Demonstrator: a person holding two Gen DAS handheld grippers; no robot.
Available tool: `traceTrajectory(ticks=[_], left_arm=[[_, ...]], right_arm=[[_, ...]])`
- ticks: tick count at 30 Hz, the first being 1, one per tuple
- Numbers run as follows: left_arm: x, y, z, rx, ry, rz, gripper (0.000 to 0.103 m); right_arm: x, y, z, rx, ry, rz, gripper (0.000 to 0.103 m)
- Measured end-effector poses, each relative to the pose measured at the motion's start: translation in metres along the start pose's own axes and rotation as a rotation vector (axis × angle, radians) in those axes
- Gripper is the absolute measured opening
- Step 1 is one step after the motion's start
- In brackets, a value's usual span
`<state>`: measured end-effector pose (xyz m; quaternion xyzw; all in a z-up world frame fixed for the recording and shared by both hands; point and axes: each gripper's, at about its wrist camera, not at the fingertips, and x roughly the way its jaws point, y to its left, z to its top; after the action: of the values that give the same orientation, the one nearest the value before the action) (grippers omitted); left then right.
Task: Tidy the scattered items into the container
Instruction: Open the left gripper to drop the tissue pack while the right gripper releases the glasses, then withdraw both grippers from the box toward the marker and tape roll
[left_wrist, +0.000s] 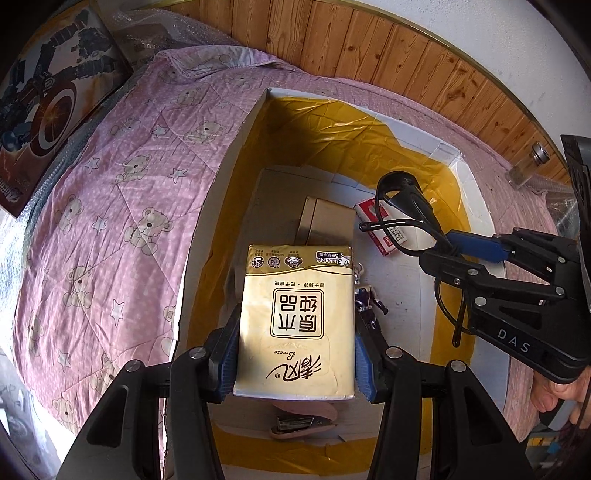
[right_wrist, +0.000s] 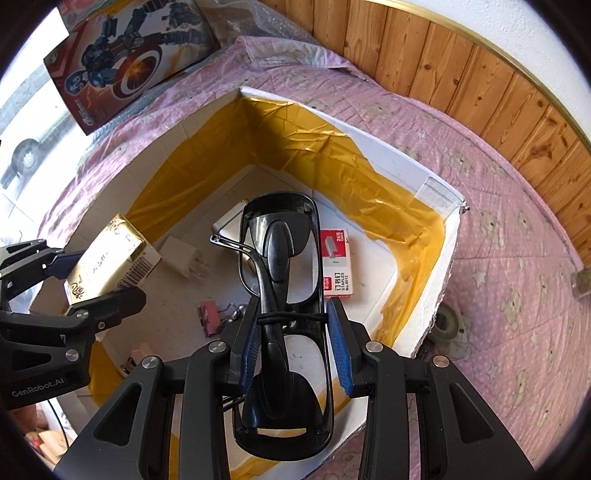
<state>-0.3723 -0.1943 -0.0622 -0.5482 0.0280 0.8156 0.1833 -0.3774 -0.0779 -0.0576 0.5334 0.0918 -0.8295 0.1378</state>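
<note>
Left wrist view first. My left gripper (left_wrist: 295, 354) has its blue pads clamped on the sides of a soft, gold-wrapped rectangular tissue pack (left_wrist: 297, 325), hanging above the white foam box with crinkled yellow tape lining (left_wrist: 236, 147). The wrapper looks slick and the pack squashy, so I judge it could slide out tilted and land on the small purple-and-silver toy figure (left_wrist: 365, 299) just right of it on the box floor, or on the pink stapler (left_wrist: 303, 421) under its near edge. A flat brown cardboard packet (left_wrist: 321, 221) lies beyond the pack, deeper in the box.

Right wrist view now. My right gripper (right_wrist: 291, 343) is closed on black-framed glasses with thin folded arms (right_wrist: 280, 280), also over the box. The frame is hard, glossy and narrow; only a slim section sits between the pads, so it might twist or drop lens-first. I can't quite tell how firm the hold is. Below it: a red-and-white staples carton (right_wrist: 336, 262) just right, a white plug adapter (right_wrist: 184, 258) left, and a pink binder clip (right_wrist: 210, 317) nearer me. My two grippers are close over the box; a collision is possible.
</note>
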Motion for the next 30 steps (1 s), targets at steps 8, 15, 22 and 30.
traceTrajectory(ticks=[8, 15, 22, 30], left_arm=[[0.004, 0.001, 0.001, -0.008, 0.021, 0.028, 0.056], [-0.006, 0.000, -0.003, -0.004, 0.015, 0.045, 0.063], [-0.034, 0.000, -0.013, 0.004, -0.014, 0.054, 0.063], [-0.068, -0.019, -0.031, 0.048, -0.050, 0.065, 0.063]], right_arm=[[0.000, -0.003, 0.003, 0.002, 0.003, -0.021, 0.049], [-0.024, -0.006, -0.002, 0.049, -0.039, 0.020, 0.049], [-0.057, -0.001, -0.019, 0.080, -0.087, 0.092, 0.049], [-0.083, 0.014, -0.049, 0.062, -0.113, 0.117, 0.049]])
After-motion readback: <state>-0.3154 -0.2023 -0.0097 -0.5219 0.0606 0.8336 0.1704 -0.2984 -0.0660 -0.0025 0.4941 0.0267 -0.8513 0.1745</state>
